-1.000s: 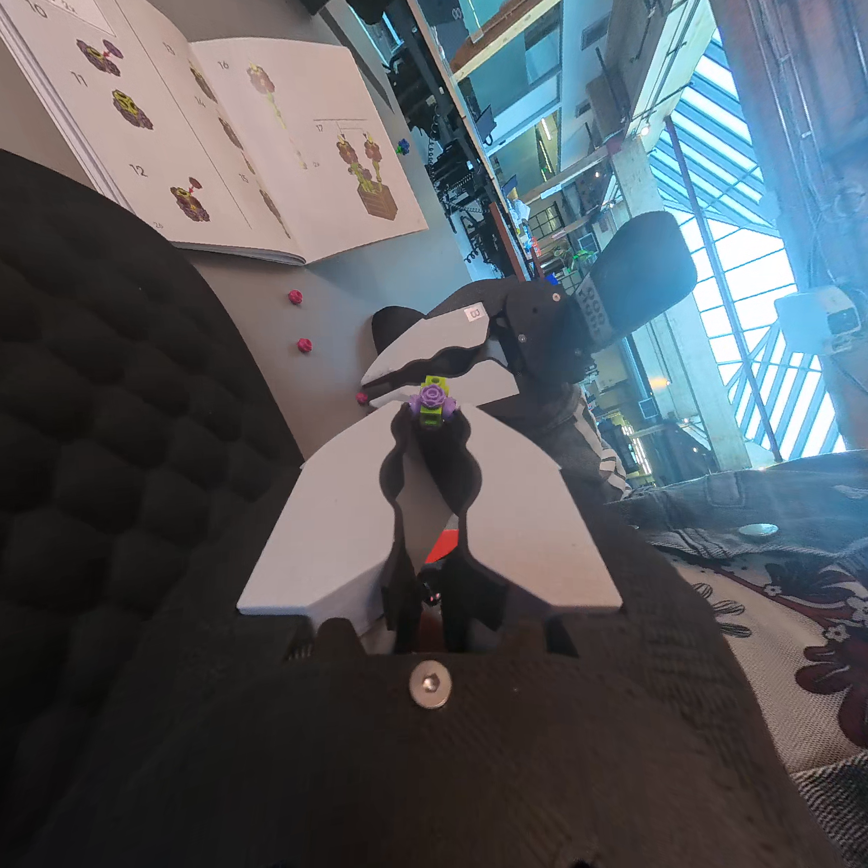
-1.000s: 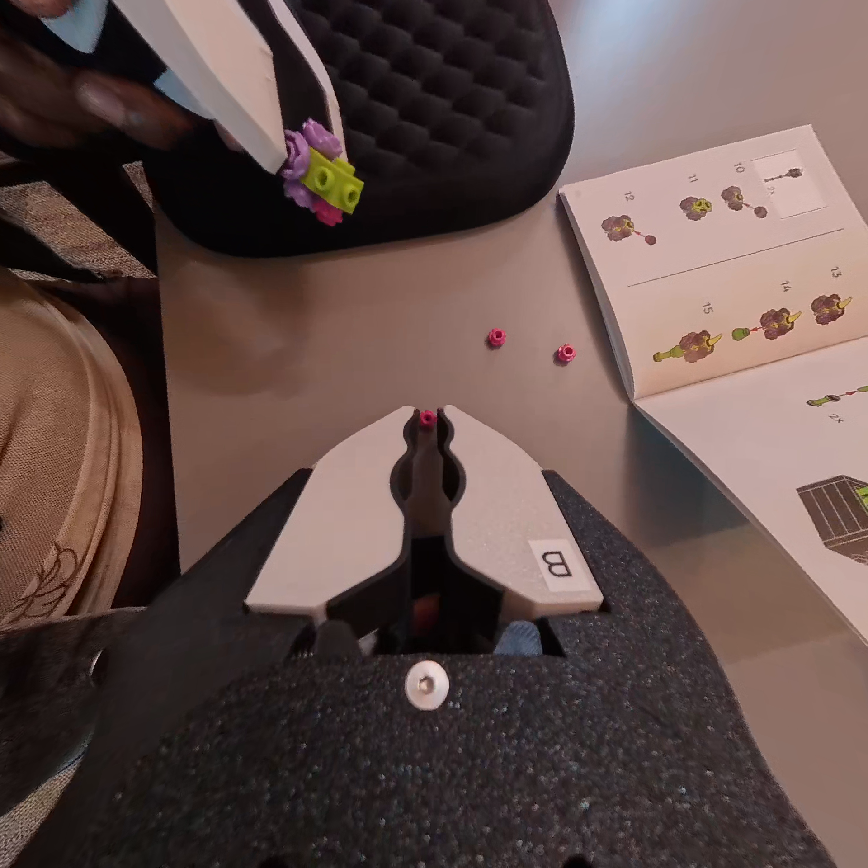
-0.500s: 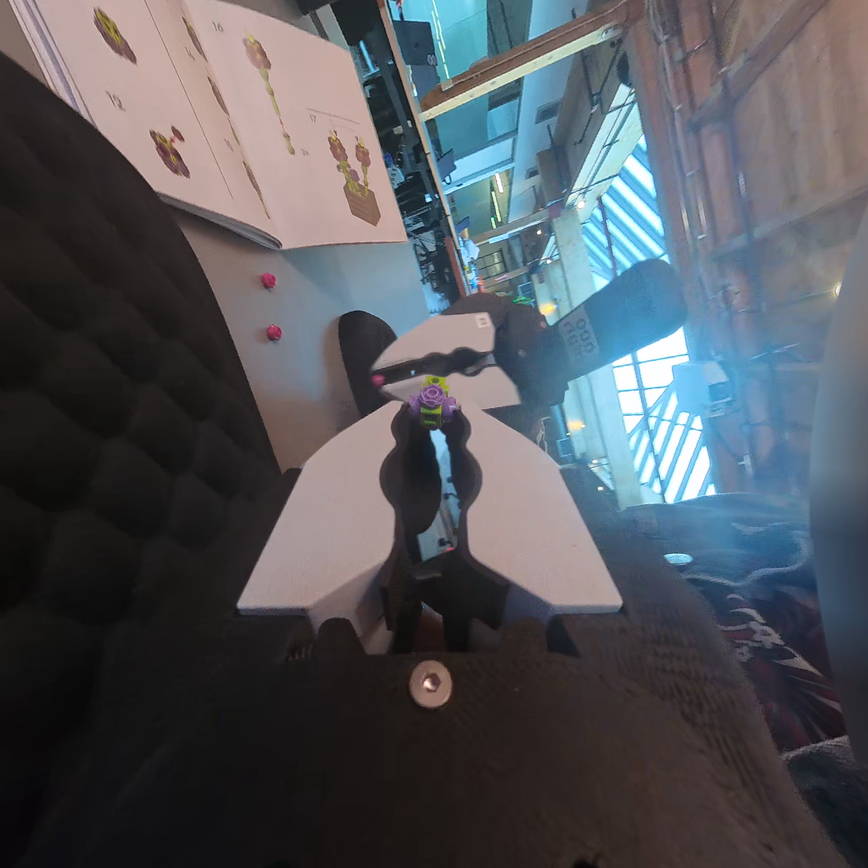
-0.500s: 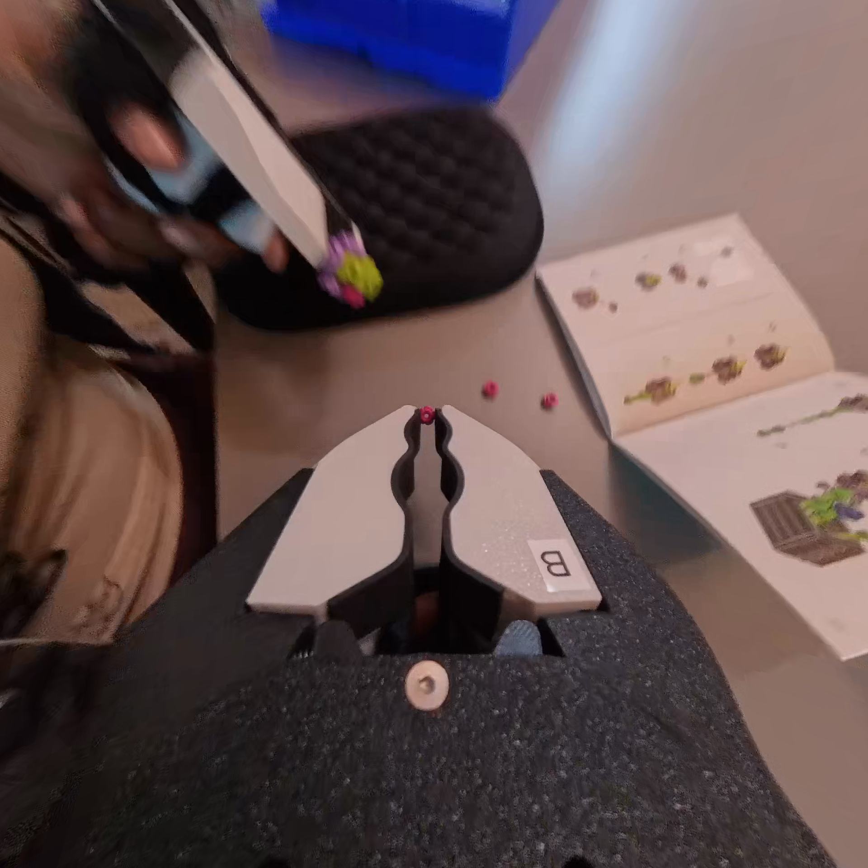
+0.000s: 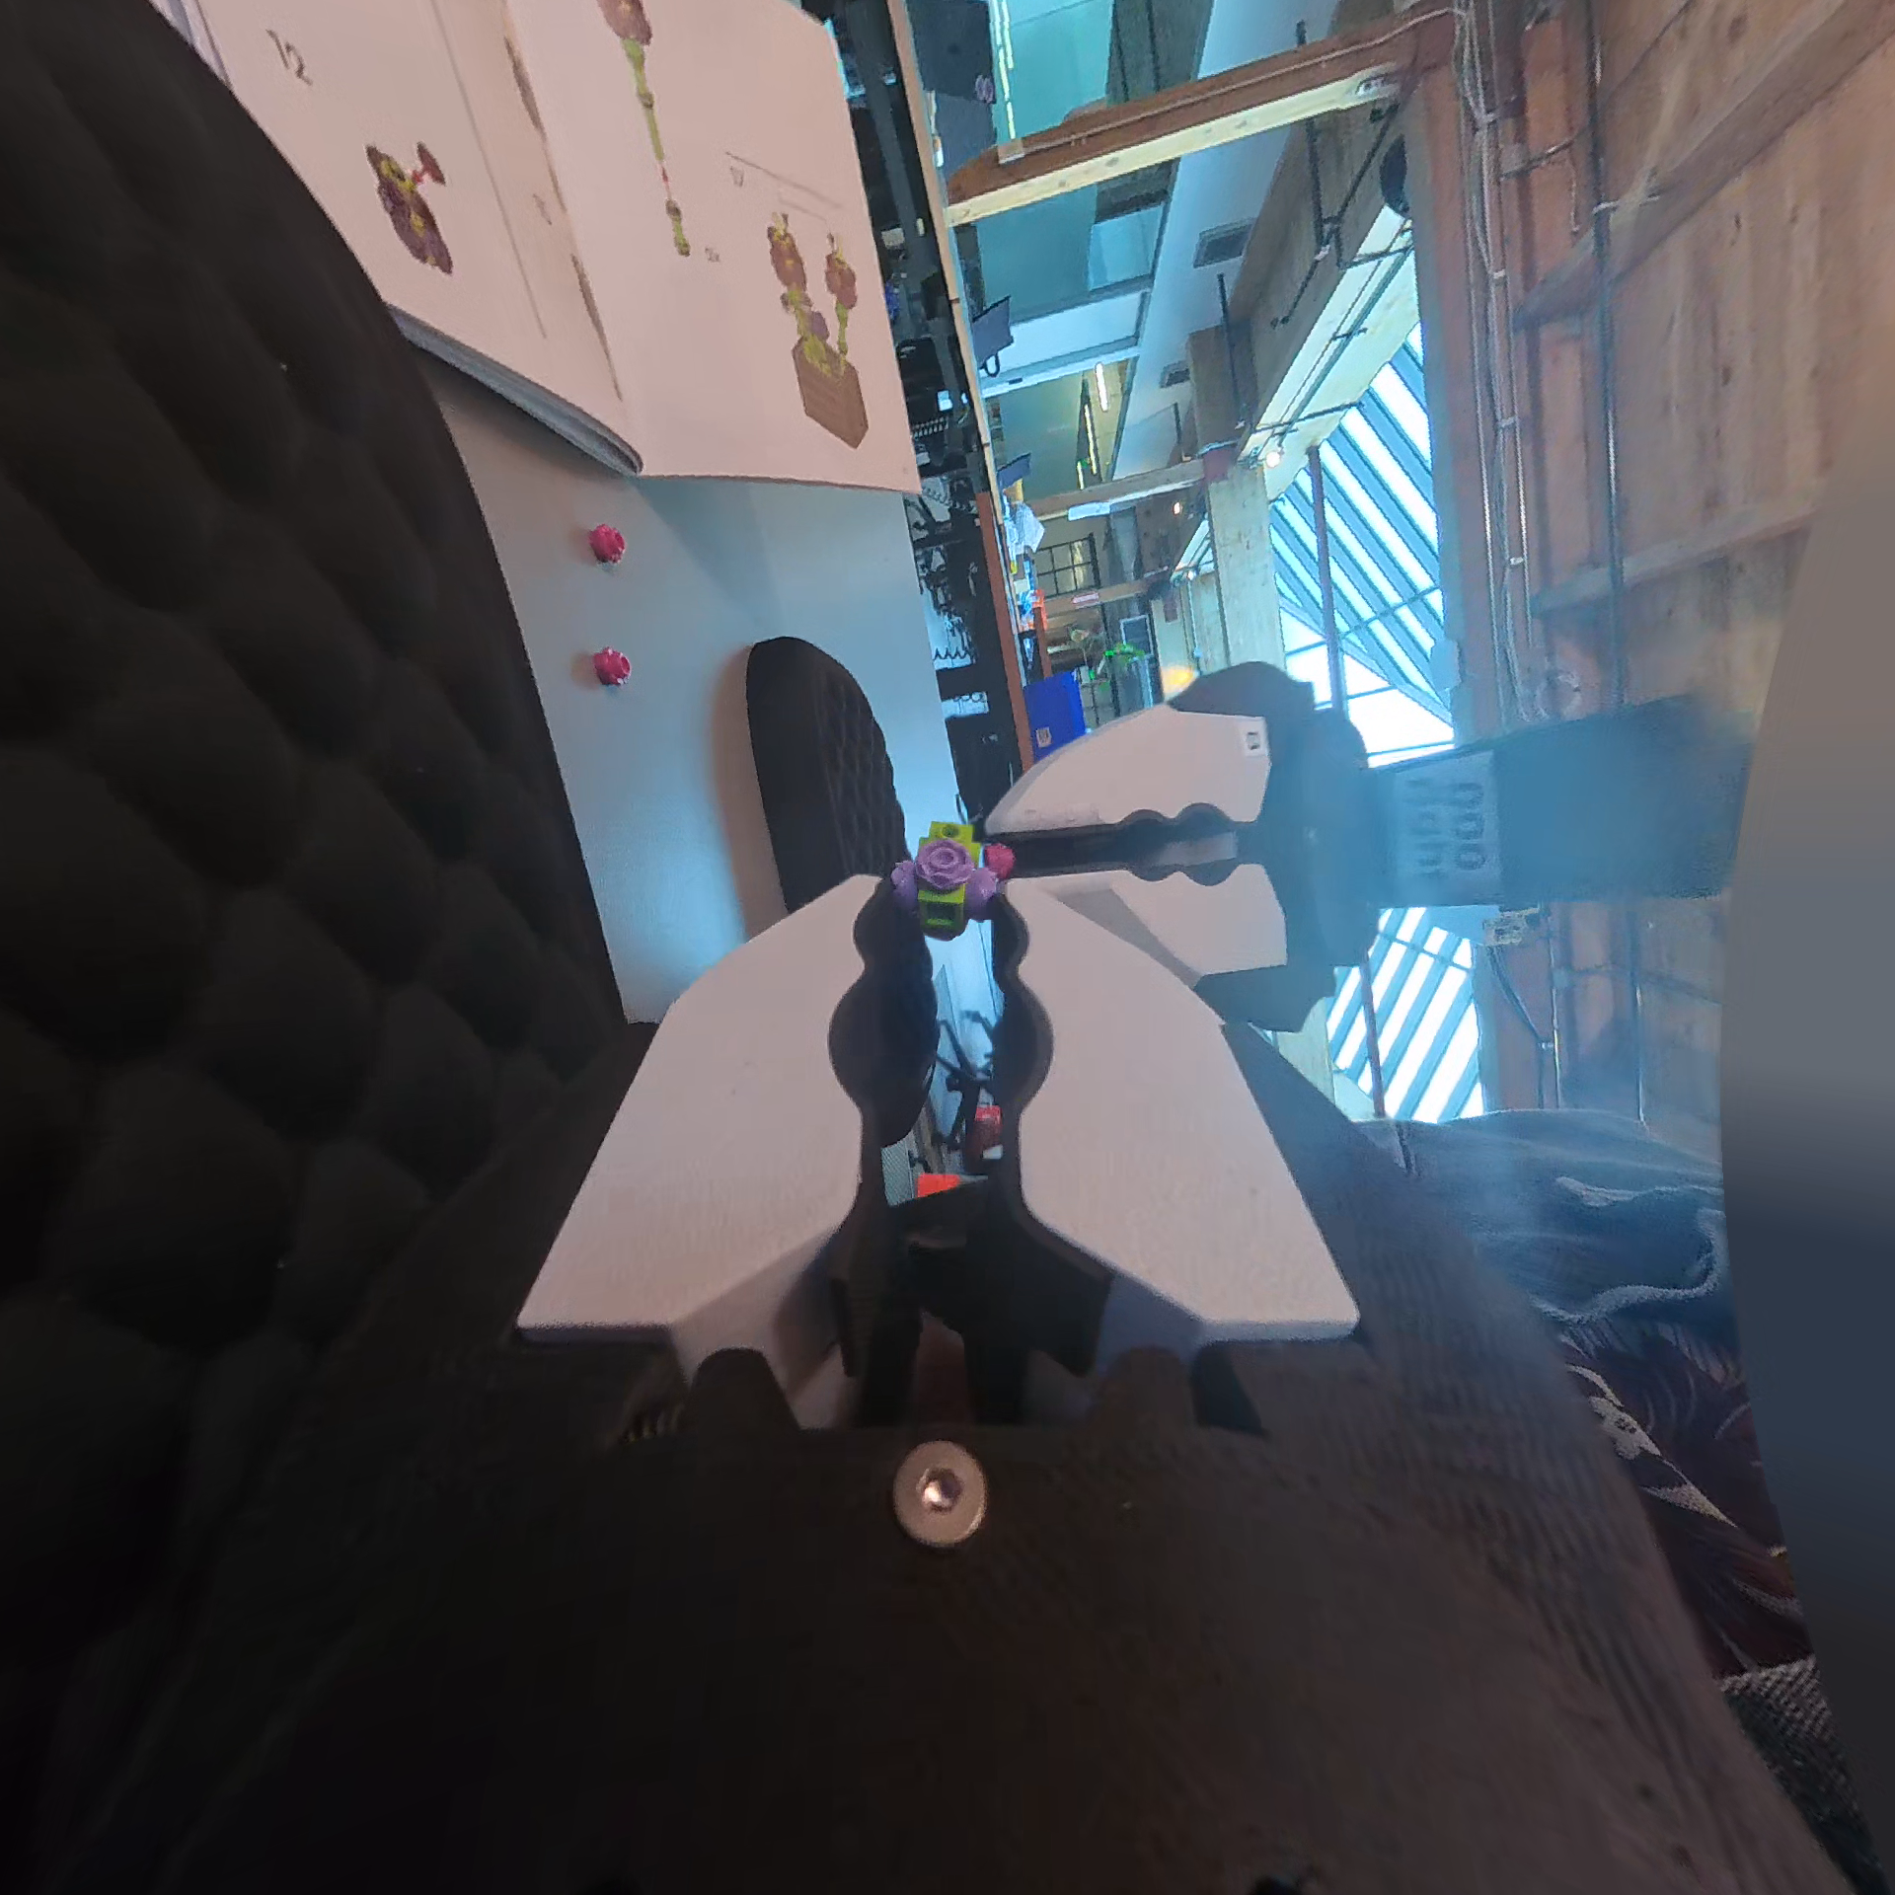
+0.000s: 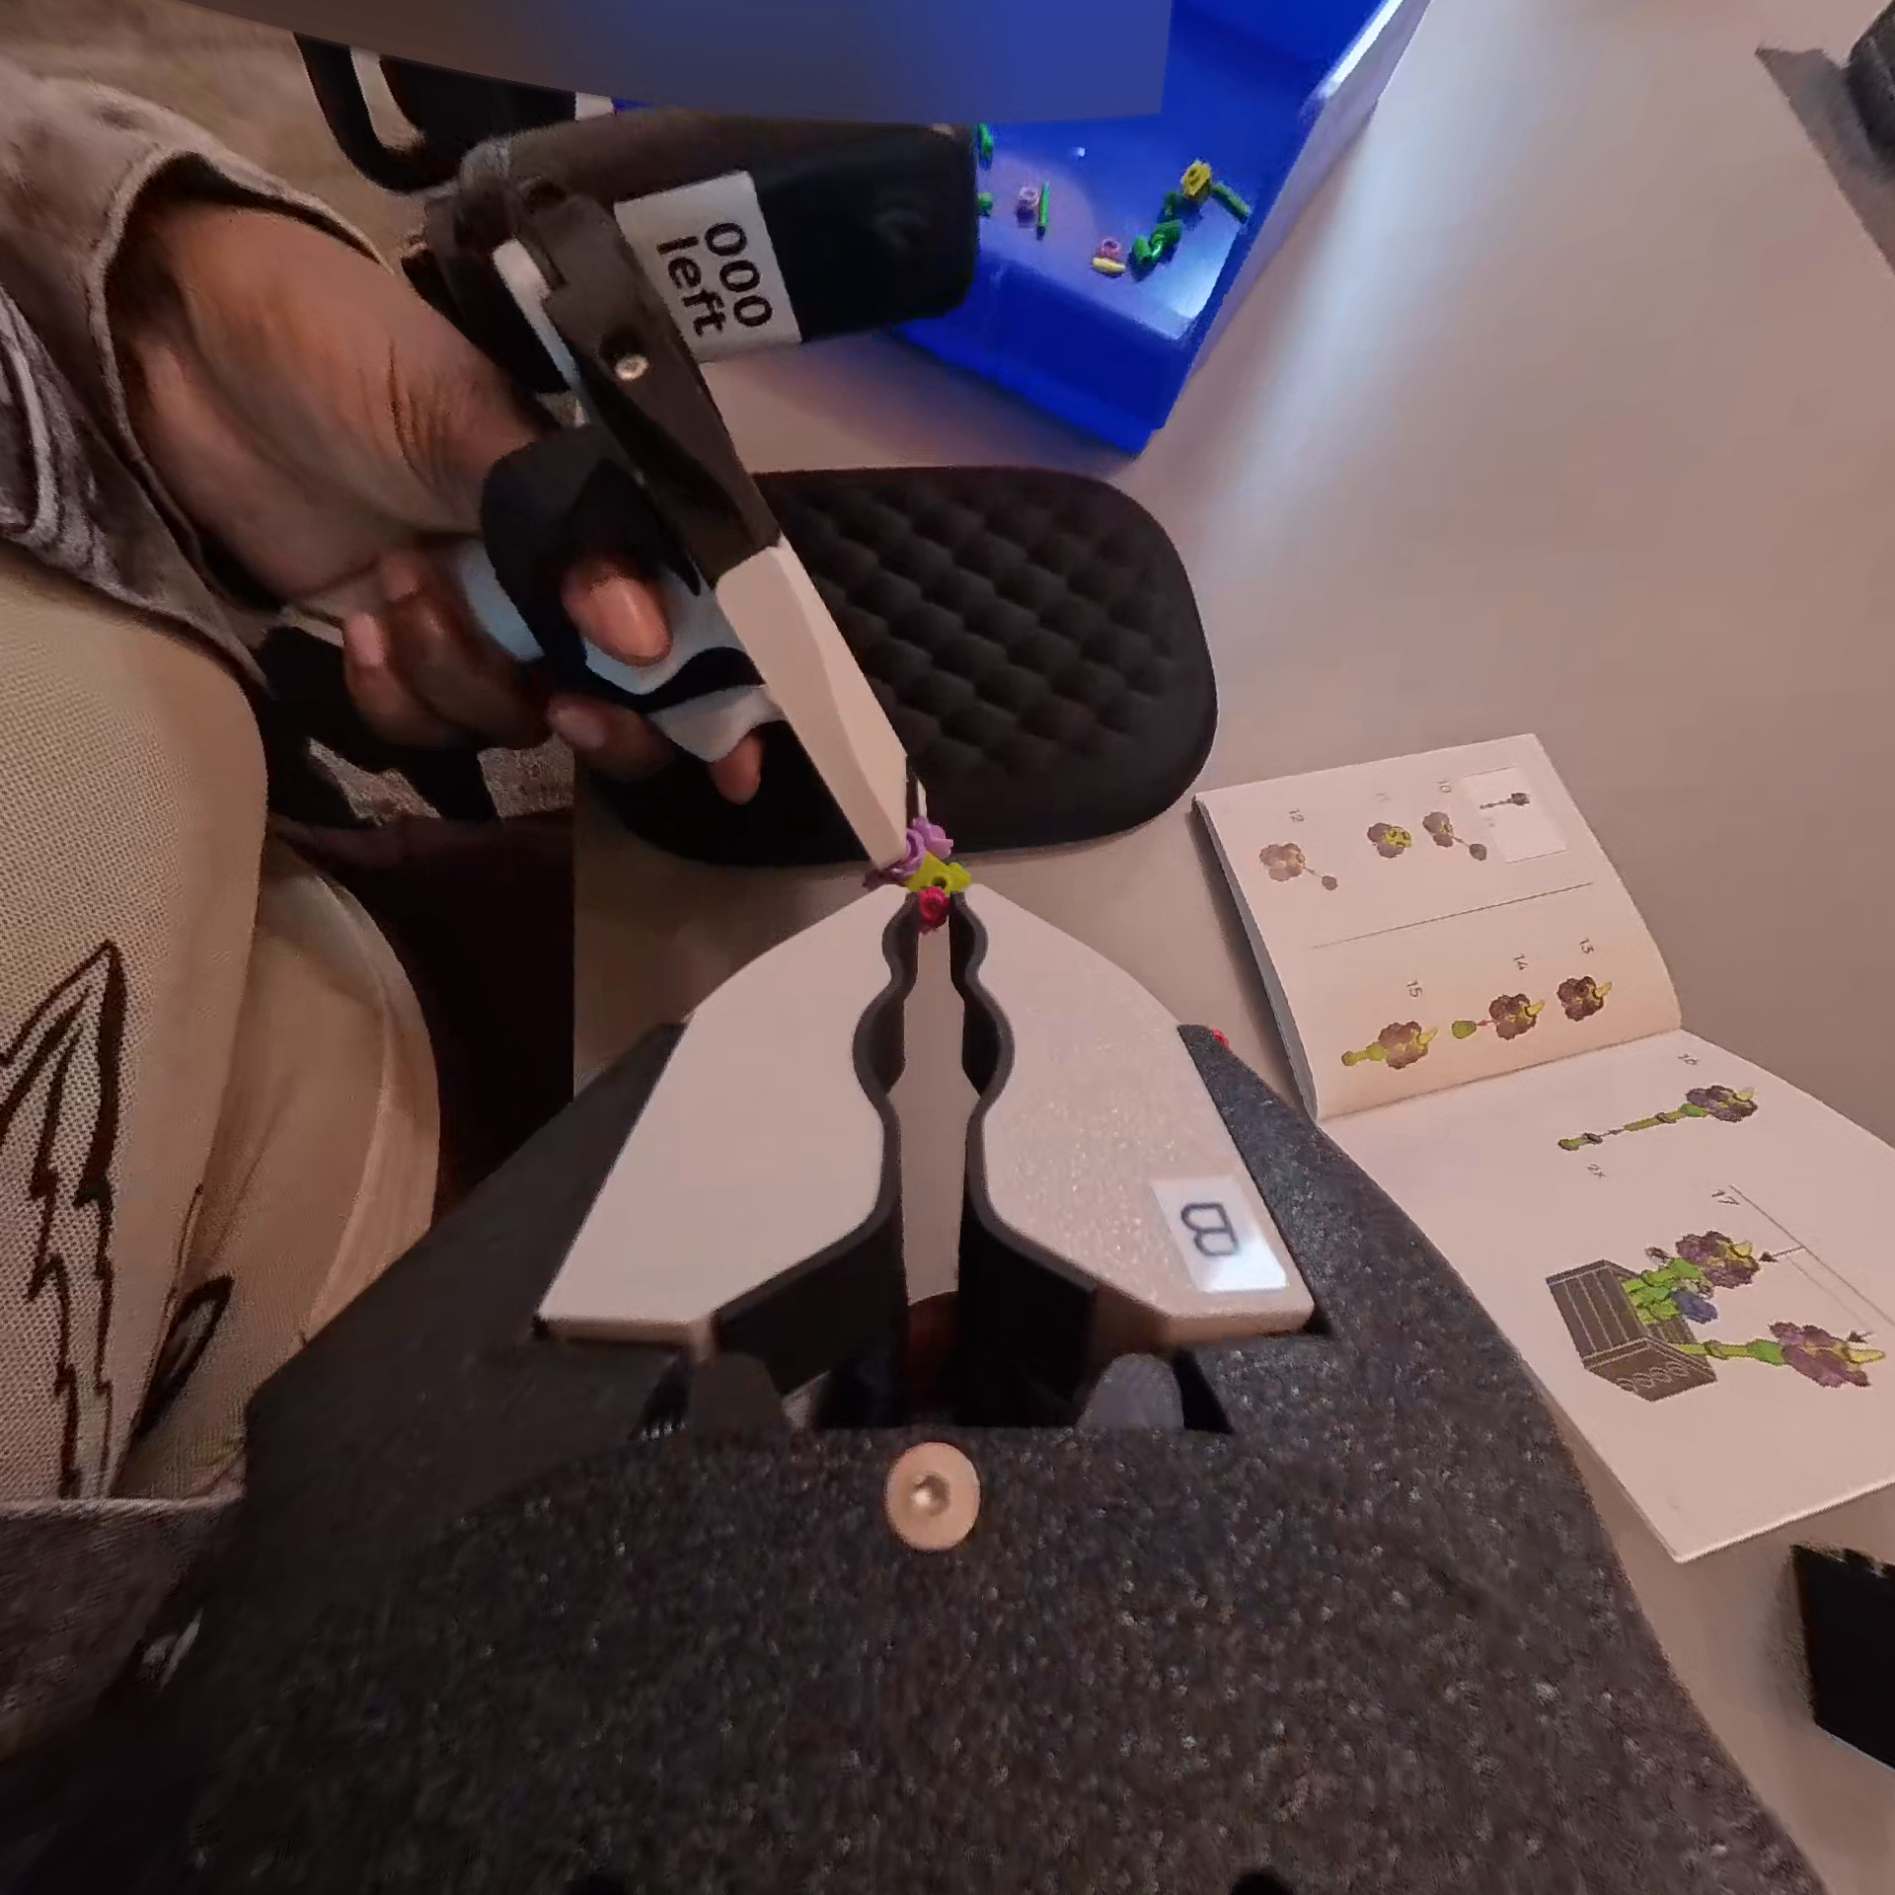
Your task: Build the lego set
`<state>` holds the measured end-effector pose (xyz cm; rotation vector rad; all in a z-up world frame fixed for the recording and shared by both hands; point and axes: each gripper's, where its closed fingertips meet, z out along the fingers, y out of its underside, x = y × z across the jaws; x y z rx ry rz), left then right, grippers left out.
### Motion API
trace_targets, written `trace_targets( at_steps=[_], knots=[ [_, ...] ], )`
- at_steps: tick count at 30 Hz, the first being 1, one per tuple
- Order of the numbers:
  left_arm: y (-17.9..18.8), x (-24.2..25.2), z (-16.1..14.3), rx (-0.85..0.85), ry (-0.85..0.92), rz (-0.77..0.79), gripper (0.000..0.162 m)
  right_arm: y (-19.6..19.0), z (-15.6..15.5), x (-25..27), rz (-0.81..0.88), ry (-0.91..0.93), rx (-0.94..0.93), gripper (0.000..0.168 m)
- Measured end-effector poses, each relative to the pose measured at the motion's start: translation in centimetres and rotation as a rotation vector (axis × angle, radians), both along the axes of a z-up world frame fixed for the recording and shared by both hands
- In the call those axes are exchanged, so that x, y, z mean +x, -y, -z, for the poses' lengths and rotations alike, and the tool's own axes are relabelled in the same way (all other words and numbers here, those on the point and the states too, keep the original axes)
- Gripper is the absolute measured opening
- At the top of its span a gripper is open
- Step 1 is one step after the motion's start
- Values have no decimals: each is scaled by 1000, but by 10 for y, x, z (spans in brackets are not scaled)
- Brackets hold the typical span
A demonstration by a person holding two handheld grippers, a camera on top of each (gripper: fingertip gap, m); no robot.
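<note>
Magenta studs: two loose [image 5: 607, 542], one clamped in right gripper [image 6: 931, 902] jaws; left gripper [image 5: 943, 897] jaws clamp one flower cluster [image 5: 944, 884].

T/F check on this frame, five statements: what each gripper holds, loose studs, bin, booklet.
1. The left gripper is shut on the small lime-green and purple flower assembly. True.
2. The right gripper is empty. False: it pinches a tiny magenta round stud at its tips, right against the assembly.
3. Two more magenta studs lie loose on the grey table. True.
4. The blue plastic bin is empty. False: small green and purple pieces lie in it.
5. The paper instruction booklet is closed. False: it lies open.
</note>
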<state>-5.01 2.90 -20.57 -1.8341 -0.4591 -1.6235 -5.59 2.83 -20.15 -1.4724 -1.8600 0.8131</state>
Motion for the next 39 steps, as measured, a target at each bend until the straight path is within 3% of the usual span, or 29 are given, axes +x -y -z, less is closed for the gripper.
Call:
trace_targets(
  at_steps=[39],
  knots=[
    [1, 3, 4, -37, 11, 49, 17, 2, 6, -1, -61, 166, 92, 5]
  ],
)
